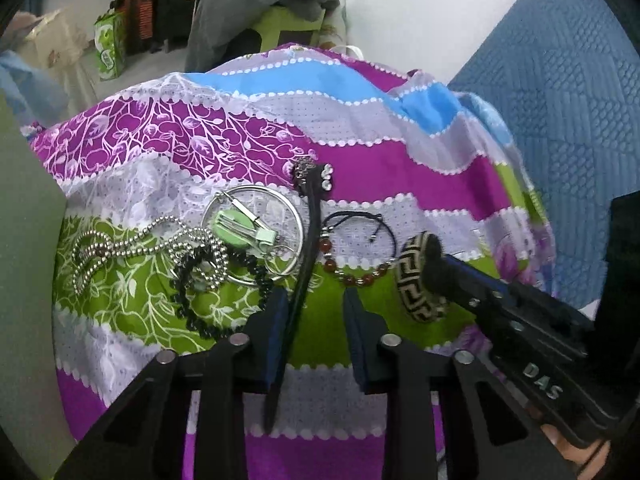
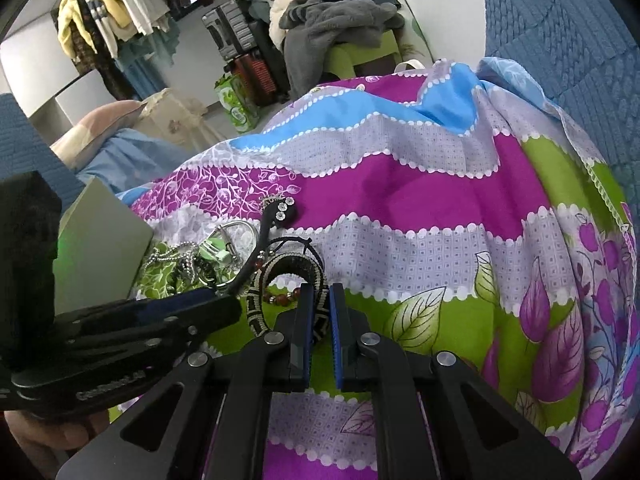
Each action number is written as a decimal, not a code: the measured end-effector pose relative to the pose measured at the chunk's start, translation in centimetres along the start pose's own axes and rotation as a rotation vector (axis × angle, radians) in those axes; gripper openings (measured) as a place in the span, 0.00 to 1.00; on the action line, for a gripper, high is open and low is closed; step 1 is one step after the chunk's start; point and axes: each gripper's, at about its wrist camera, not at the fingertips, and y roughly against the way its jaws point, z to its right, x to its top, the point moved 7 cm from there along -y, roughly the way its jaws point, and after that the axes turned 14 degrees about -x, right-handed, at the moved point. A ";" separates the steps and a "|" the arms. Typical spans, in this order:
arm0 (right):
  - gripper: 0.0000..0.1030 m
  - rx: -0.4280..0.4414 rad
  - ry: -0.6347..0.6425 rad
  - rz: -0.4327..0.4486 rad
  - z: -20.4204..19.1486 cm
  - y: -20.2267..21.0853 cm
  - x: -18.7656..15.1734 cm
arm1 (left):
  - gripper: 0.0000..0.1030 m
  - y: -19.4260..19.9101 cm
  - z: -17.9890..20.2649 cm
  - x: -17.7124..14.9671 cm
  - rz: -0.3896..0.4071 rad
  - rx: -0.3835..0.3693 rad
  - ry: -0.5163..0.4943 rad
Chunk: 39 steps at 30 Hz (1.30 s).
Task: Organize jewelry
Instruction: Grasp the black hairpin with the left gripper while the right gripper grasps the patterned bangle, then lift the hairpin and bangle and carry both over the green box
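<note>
Right gripper [image 2: 320, 312]: we clamp the woven bangle [image 1: 420, 280], lifting it from the pile.
Left gripper [image 1: 314, 320]: jaws apart around the black strap [image 1: 308, 248], not yet pressing.

The printed cloth [image 1: 360, 176] over the surface looks smooth, thin and matt. The ball chain [image 1: 120, 246] and large ring [image 1: 294, 208] are shiny metal. The red-bead bracelet [image 1: 360, 278] is glossy, the black-bead bracelet [image 1: 224, 320] too. The patterned bangle [image 1: 416, 280] looks woven and matt. The tongs are matt black plastic with blue ribbed pads [image 2: 335, 320].
</note>
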 end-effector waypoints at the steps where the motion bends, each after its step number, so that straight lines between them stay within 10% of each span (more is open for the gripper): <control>1: 0.06 0.002 -0.001 -0.001 0.0 0.0 -0.1 | 0.20 -0.3 -0.2 0.0 -0.011 0.010 0.000; 8: 0.06 -0.009 -0.003 -0.006 0.2 0.1 -0.2 | 0.07 -1.1 -0.1 0.8 -0.005 0.051 -0.023; 39: 0.06 -0.144 0.054 -0.027 -2.5 5.9 -3.7 | 0.04 9.8 1.4 -5.1 0.131 -0.056 0.051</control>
